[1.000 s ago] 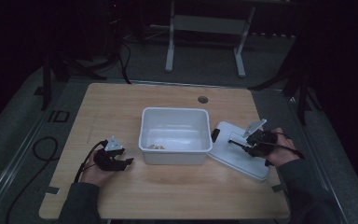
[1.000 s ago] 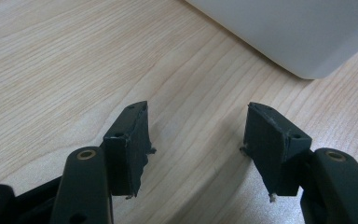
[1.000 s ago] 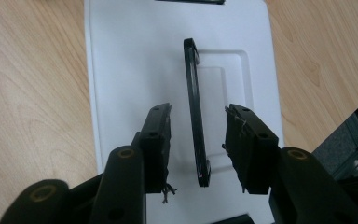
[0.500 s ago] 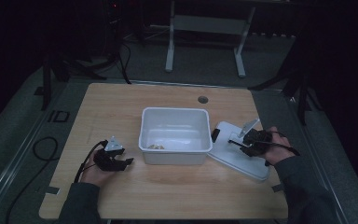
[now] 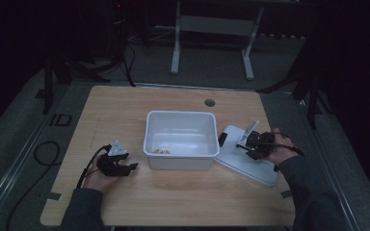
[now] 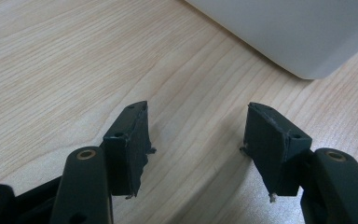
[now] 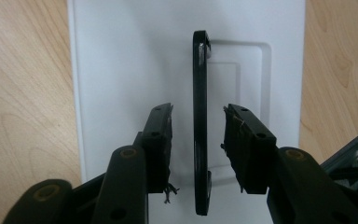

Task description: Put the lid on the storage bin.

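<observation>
The right gripper (image 7: 197,135) straddles the lid's (image 7: 121,70) black handle (image 7: 200,93), which runs toward twelve o'clock between narrow jaws not yet touching it; left gripper (image 6: 196,140) jaws wide, empty.

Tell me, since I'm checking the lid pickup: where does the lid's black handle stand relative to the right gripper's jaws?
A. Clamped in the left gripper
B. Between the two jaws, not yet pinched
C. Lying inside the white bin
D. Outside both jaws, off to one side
B: in the right gripper view the black handle stands upright on the white lid between the right gripper jaws, with gaps on both sides.
</observation>
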`<state>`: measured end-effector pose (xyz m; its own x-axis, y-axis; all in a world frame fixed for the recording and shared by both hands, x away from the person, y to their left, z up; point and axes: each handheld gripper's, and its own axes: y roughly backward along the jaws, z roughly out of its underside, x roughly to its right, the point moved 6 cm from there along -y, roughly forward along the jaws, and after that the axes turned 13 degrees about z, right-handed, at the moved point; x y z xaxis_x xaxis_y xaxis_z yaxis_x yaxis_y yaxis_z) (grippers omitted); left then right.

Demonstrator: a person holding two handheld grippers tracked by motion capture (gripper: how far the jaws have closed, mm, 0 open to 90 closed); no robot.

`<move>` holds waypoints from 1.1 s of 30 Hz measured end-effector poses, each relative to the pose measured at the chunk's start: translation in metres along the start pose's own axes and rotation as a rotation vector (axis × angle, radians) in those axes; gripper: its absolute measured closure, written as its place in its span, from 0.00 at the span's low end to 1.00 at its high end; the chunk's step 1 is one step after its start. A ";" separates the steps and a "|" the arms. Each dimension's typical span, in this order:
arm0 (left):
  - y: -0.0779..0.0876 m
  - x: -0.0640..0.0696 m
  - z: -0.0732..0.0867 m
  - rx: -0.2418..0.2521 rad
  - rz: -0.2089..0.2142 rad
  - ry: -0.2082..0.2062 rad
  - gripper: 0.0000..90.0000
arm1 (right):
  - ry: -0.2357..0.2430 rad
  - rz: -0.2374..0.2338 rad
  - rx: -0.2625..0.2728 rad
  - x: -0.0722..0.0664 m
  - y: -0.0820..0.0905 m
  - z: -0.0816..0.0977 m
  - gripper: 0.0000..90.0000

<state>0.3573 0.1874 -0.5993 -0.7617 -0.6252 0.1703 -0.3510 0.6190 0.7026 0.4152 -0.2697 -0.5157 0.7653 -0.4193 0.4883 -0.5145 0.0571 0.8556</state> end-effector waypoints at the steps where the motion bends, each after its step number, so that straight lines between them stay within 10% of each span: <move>1: 0.000 0.000 0.000 0.000 0.000 0.000 0.45 | 0.003 -0.001 -0.009 0.000 -0.001 0.000 0.69; 33: 0.000 0.000 0.000 0.003 0.003 -0.001 0.45 | 0.063 -0.051 -0.127 0.008 -0.023 -0.008 0.88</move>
<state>0.3572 0.1874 -0.5995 -0.7632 -0.6230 0.1714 -0.3506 0.6221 0.7001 0.4363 -0.2675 -0.5298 0.8143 -0.3670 0.4498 -0.4240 0.1533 0.8926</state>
